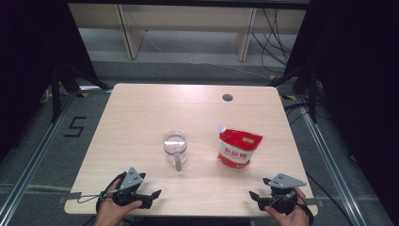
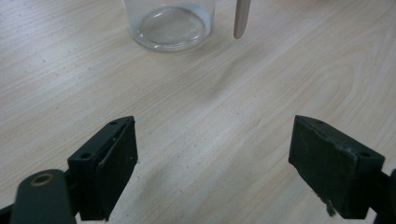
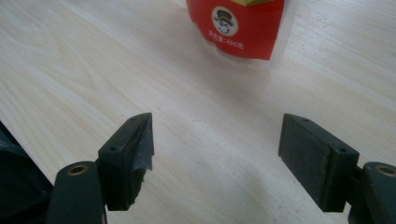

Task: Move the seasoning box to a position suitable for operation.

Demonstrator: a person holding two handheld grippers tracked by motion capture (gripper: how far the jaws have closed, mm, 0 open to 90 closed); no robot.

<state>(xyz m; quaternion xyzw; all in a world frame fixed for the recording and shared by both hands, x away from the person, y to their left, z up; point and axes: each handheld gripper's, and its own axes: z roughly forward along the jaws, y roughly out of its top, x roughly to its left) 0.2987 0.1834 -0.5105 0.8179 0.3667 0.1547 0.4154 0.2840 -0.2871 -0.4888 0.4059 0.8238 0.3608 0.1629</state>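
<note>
Pale wooden table (image 1: 141, 117) on grey floor (image 1: 42, 141) — dark curtains (image 1: 357, 70) flank it — both grippers' jaws gape empty.

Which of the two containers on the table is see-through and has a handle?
The clear glass jug left of centre; its handle points toward the person. The red and white pouch to its right is opaque.

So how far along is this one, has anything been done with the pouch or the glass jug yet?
Nothing looks done: the glass jug is empty and the red pouch stands untouched beside it. Nothing is in hand; the left gripper and right gripper sit open at the table's near edge. Grasping, likely pouring, all remains.
</note>
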